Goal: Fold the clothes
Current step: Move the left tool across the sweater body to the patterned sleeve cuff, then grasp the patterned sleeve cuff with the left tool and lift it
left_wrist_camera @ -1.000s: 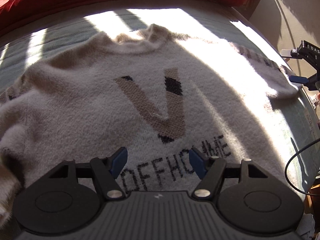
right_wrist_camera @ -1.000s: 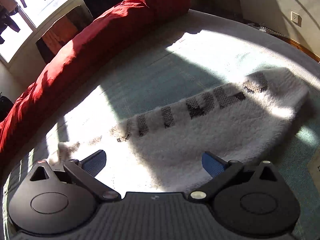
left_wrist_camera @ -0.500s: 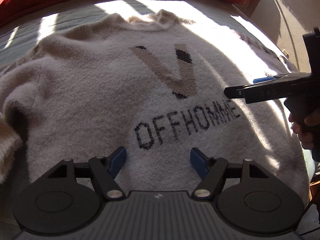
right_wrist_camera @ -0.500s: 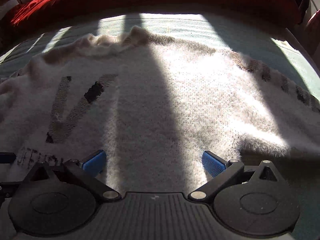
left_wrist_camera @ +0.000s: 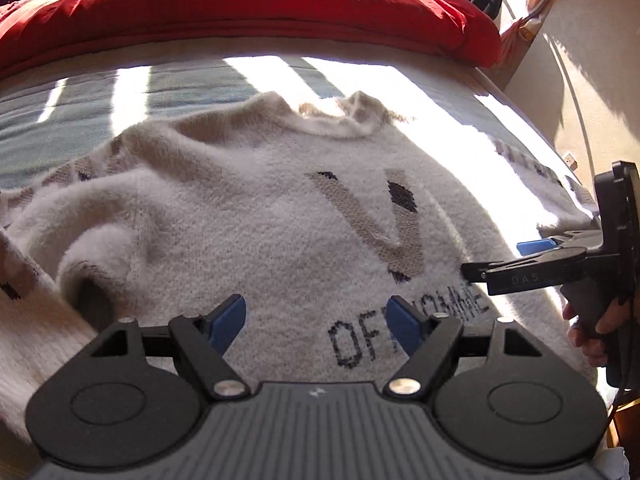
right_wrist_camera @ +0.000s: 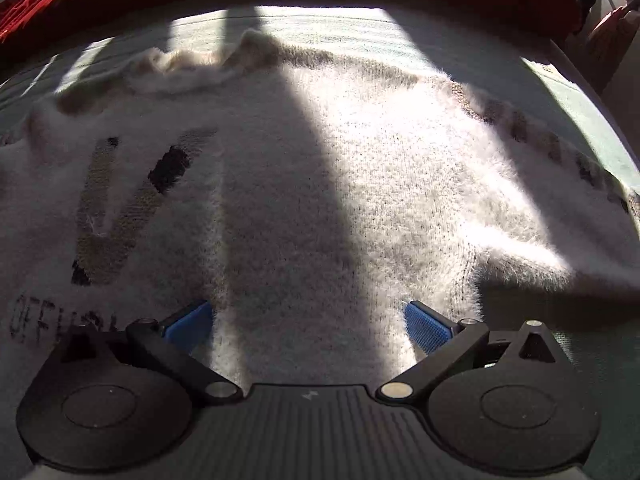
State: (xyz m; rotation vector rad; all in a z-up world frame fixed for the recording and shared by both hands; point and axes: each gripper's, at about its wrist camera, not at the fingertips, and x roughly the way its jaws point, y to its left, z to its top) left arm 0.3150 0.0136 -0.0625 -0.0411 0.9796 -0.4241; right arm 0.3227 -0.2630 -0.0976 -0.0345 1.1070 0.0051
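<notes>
A fluffy white sweater [left_wrist_camera: 260, 216] with a tan V and black lettering lies face up on the bed, collar at the far side. Its left sleeve is bunched at the left; its right sleeve [right_wrist_camera: 560, 168] stretches right. My left gripper [left_wrist_camera: 316, 322] is open just above the sweater's lower front, by the lettering. My right gripper [right_wrist_camera: 308, 322] is open low over the sweater's right lower body, near the armpit fold. It also shows from the side in the left wrist view [left_wrist_camera: 532, 260], held by a hand.
The bed has a pale blue-green sheet [left_wrist_camera: 180, 84] with sun stripes. A red duvet [left_wrist_camera: 240, 16] is piled along the far edge. The bed's right edge and a cream wall [left_wrist_camera: 580, 80] are at the right.
Both grippers have stayed open. The left gripper has drawn back and shifted left, so more of the bed and duvet shows. The right gripper moved closer in over the sweater's right side.
</notes>
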